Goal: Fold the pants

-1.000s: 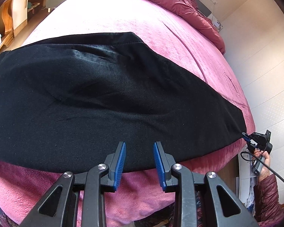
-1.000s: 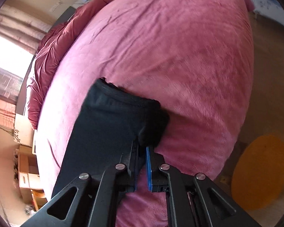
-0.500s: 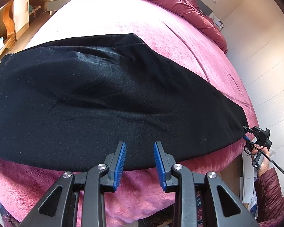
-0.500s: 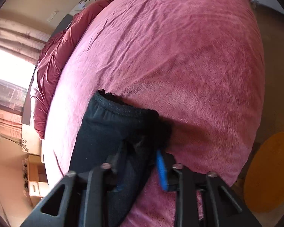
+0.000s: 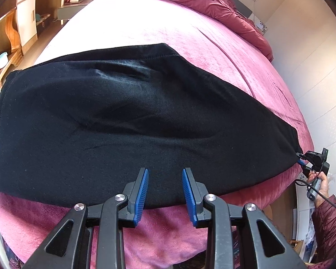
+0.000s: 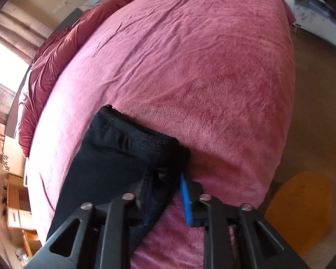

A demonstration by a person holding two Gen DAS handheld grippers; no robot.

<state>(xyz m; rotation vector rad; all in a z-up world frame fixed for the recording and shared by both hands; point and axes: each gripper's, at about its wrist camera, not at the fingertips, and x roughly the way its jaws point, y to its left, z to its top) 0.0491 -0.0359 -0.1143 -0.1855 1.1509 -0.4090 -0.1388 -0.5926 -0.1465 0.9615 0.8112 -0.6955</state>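
Left tool hovers with its blue pads spread wide, gripping nothing, poised just above the near edge of the black pants. Over on the other side, the right tool has its jaws parted around the corner of the leg cuff; cloth sits between the pads, but a gap shows beside the right pad, so I read it as not clamped.

Those pants lie stretched flat across the pink bed, legs stacked one on the other, waist end to the left, cuffs out at the right near the mattress edge. Rumpled red duvet sits well apart at the head of the bed.

Handling looks easy enough: thick, soft fleece, limp, light, nothing fragile. It will sag and drag on that plush cover, so pinch both layers at the hem corners, not mid-fabric, and lift clear before carrying the cuffs toward the waist.
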